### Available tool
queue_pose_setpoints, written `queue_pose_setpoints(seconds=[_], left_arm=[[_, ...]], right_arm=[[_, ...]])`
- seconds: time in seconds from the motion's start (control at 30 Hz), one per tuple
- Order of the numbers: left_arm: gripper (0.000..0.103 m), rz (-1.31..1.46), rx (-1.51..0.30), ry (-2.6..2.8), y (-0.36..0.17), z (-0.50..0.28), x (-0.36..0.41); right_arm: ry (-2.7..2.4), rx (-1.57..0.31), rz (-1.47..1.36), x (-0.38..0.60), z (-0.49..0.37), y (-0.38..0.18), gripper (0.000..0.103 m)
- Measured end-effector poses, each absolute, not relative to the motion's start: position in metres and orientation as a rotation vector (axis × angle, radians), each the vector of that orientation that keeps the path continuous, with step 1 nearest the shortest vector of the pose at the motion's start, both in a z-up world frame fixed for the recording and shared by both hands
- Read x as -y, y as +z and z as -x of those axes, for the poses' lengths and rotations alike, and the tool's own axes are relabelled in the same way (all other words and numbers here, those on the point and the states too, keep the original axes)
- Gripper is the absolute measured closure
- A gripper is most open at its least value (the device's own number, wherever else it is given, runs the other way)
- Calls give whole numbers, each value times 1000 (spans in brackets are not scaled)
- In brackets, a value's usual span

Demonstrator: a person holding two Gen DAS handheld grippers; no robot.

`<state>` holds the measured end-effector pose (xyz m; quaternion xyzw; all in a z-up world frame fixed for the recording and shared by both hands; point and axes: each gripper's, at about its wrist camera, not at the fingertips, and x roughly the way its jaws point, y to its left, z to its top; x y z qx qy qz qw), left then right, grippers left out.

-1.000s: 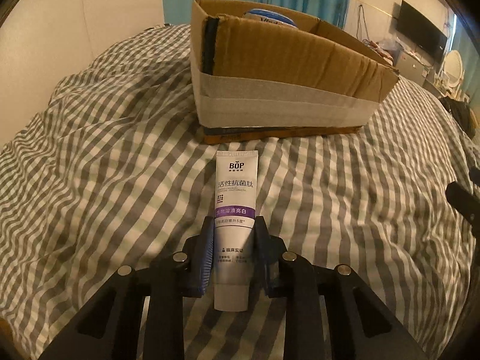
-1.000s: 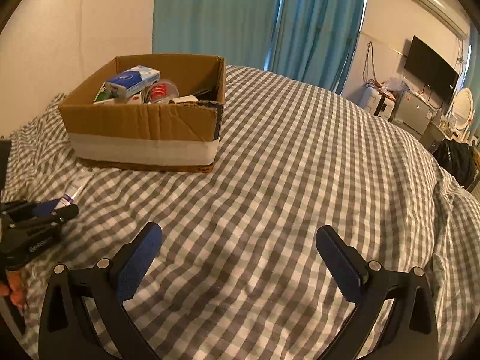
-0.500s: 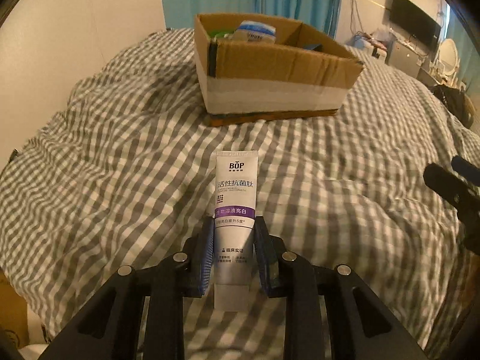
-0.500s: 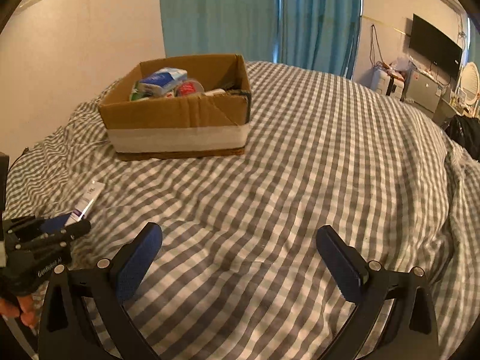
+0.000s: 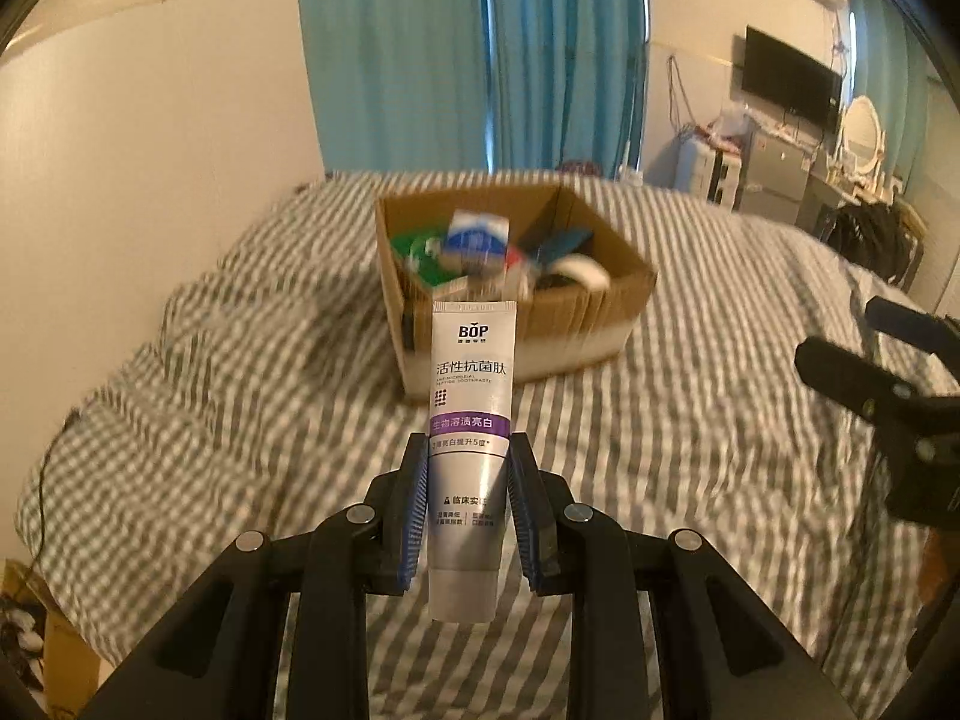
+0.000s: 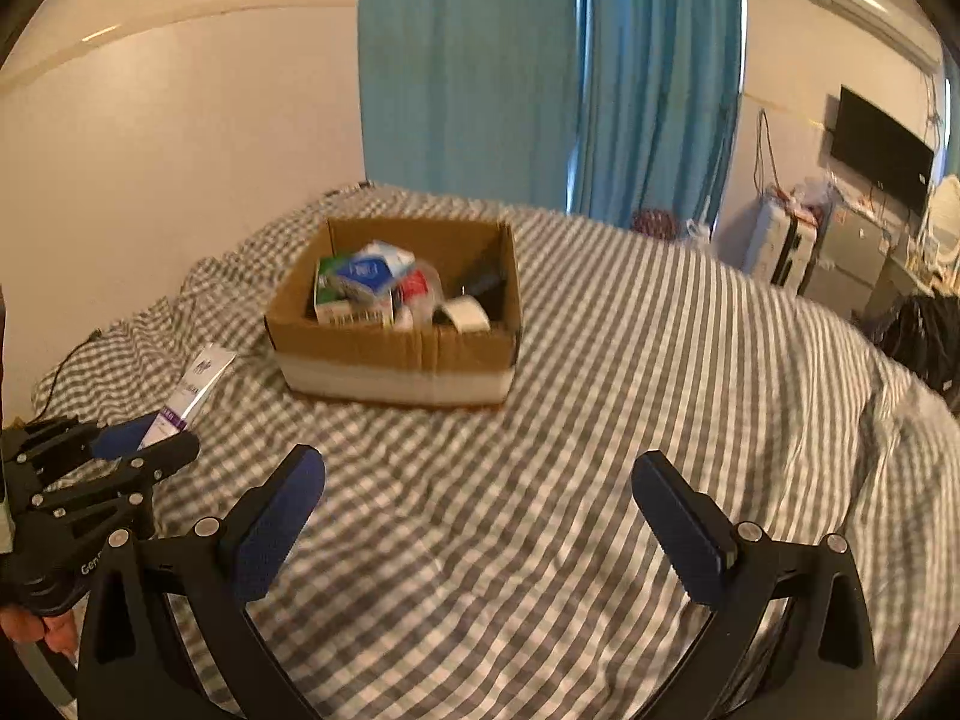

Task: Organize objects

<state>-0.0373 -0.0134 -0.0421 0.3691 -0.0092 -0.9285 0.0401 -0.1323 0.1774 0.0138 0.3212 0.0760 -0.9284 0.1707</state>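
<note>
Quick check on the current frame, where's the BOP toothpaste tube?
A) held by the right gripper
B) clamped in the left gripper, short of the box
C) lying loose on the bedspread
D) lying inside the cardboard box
B: the toothpaste tube sits pinched between the blue pads of the left gripper, on the near side of the cardboard box; the right gripper is open with nothing in it.

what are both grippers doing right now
left gripper: shut on the toothpaste tube.
right gripper: open, holding nothing, above the bed.
</note>
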Motion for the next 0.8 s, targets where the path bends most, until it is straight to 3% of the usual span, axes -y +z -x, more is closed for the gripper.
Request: queue_pose_setpoints(seconds=[0.47, 0.8], left_arm=[[77, -959, 4, -2931, 35, 157, 29], [77, -1016, 65, -2887, 3, 256, 41]], right_arm=[[-2662, -188, -730, -170, 217, 96, 0], [-2655, -259, -735, -139, 309, 79, 0]])
